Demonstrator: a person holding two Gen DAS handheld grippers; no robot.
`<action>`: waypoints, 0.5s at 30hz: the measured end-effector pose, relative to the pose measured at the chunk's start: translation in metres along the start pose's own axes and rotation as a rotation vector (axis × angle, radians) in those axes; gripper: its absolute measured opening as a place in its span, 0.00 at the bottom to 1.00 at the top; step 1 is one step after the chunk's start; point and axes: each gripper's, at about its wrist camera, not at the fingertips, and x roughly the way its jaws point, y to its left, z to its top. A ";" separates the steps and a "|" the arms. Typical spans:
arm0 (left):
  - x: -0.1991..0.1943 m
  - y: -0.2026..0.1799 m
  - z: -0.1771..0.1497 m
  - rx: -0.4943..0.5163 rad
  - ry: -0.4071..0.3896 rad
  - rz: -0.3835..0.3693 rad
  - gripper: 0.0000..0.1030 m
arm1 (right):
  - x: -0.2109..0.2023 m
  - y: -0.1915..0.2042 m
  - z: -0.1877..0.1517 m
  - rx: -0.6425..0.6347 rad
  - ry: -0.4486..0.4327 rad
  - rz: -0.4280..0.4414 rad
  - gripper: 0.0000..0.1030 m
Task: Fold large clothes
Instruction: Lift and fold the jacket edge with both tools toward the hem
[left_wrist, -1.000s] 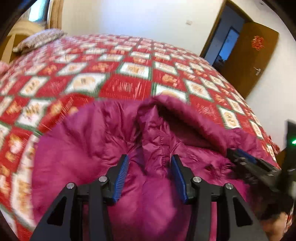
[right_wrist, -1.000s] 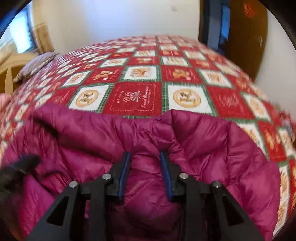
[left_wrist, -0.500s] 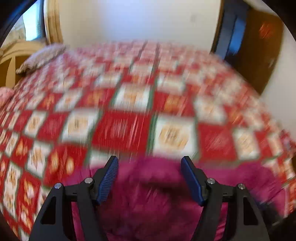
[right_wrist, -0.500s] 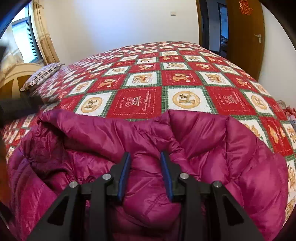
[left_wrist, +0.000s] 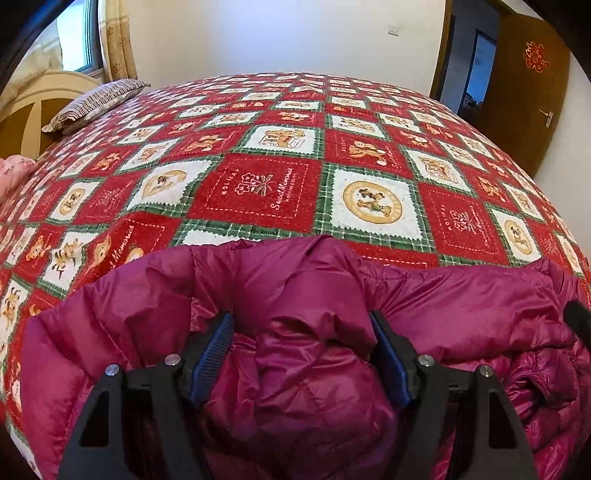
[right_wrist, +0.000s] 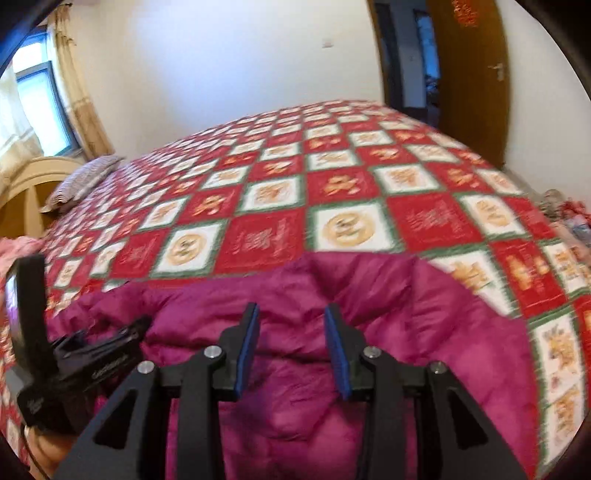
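Observation:
A magenta puffer jacket (left_wrist: 129, 325) lies bunched at the near edge of a bed with a red, white and green patchwork bedspread (left_wrist: 266, 192). My left gripper (left_wrist: 300, 317) hangs over the jacket, its jaws wide and still opening. A puffy fold bulges up between its blue pads (left_wrist: 212, 350), and I see no squeeze on it. My right gripper (right_wrist: 291, 308) is over the jacket (right_wrist: 424, 314) further right. Its jaws are also opening, with fabric lying loose between the pads (right_wrist: 247, 347). The left gripper's black body (right_wrist: 103, 362) shows at the left of the right wrist view.
A striped pillow (left_wrist: 96, 103) lies at the far left by a cream headboard (left_wrist: 33, 107), with pink cloth (left_wrist: 11, 170) below it. A brown door (left_wrist: 524, 85) stands open at the far right. The bedspread (right_wrist: 266, 240) stretches away beyond the jacket.
The left gripper let go of the fold it pinched, widened and swung across to another bulge of the jacket. The right gripper's pads came off their fold as that hand rose a little.

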 end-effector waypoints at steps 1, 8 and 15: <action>-0.001 -0.001 0.000 0.003 -0.001 0.005 0.72 | 0.006 -0.001 0.001 -0.013 0.021 -0.015 0.39; 0.001 -0.003 -0.001 0.005 -0.004 0.010 0.73 | 0.038 -0.006 -0.011 -0.066 0.088 -0.081 0.39; 0.001 -0.002 0.002 0.002 0.005 -0.002 0.74 | 0.036 -0.005 -0.011 -0.071 0.072 -0.093 0.44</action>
